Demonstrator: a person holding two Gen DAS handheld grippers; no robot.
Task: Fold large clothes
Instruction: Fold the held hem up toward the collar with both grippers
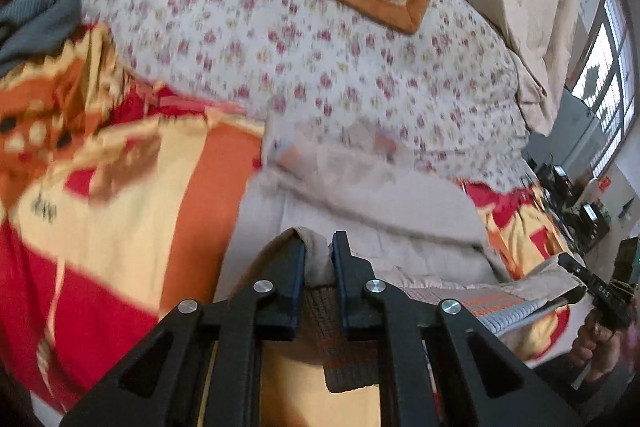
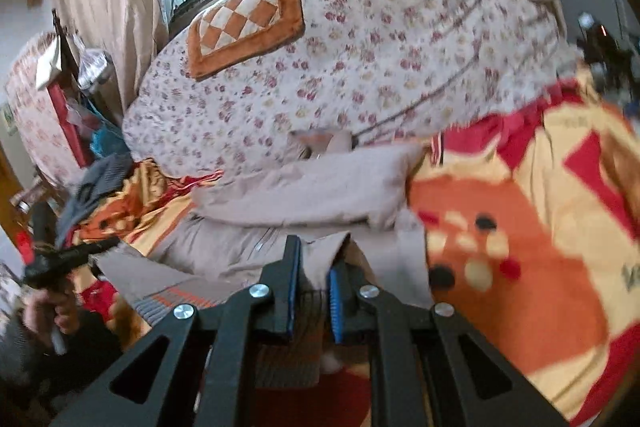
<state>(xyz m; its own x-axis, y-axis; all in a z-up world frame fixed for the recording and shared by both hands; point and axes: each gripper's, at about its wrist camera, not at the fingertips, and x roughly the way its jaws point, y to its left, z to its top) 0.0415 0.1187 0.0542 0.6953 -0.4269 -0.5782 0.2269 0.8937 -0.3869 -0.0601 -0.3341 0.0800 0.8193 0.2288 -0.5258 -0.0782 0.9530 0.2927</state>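
beige jacket (image 1: 372, 211) pinched at its near hem by both claws, the rest lying ahead on the bed.

the left claw (image 1: 319, 247) was pressed together on one hem corner and the right claw (image 2: 316, 259) on the other, the striped hem band (image 1: 480, 303) stretched between them. the jacket's body lay forward of both claws on the red and orange blanket (image 1: 120, 187), against the floral quilt (image 1: 320, 47). its long axis ran away from the claws, collar end probably far. neither hand looked nearer; the fold likely wanted both carried forward together.
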